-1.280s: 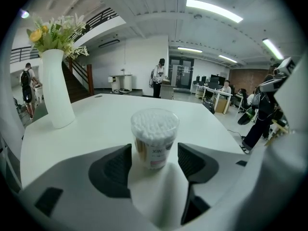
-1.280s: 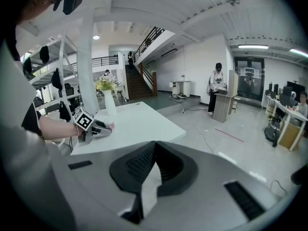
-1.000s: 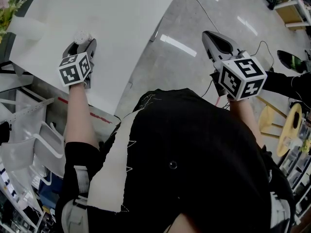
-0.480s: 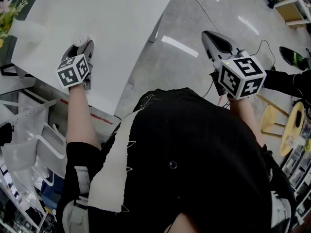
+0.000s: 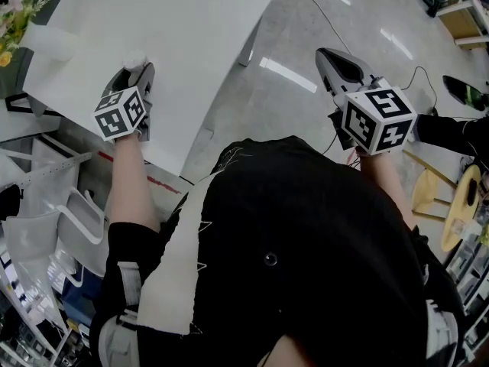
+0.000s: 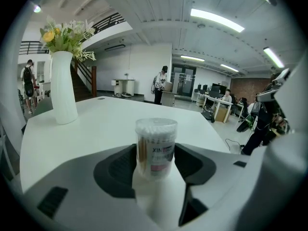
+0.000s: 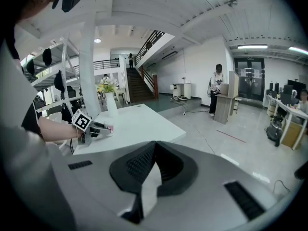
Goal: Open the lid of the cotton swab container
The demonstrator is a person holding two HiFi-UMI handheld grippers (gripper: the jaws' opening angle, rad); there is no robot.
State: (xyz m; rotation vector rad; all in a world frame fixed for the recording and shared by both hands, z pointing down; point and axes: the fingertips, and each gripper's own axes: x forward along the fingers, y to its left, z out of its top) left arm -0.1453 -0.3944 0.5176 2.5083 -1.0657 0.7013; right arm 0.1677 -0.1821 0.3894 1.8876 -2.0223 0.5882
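The cotton swab container (image 6: 155, 146), a small clear tub with a clear lid and a pink label, stands upright on the white table (image 5: 191, 21). My left gripper (image 6: 155, 163) has just been closing its jaws and now holds the tub by its sides, both pads against it. In the head view the tub's top (image 5: 135, 58) shows at the tip of the left gripper (image 5: 136, 69), near the table's left edge. My right gripper (image 5: 327, 54) hangs over the floor to the right of the table, jaws shut with nothing in them (image 7: 153, 153). The right gripper view shows the left gripper (image 7: 98, 128) far off.
A tall white vase (image 6: 63, 88) with flowers stands on the table to the left of the tub; the head view shows it (image 5: 44, 43) at the table's left corner. White racks (image 5: 46, 220) stand below the table's near edge. People and desks are far back.
The left gripper's jaws have narrowed round the tub, which now sits between the fingers. The right gripper has not moved.
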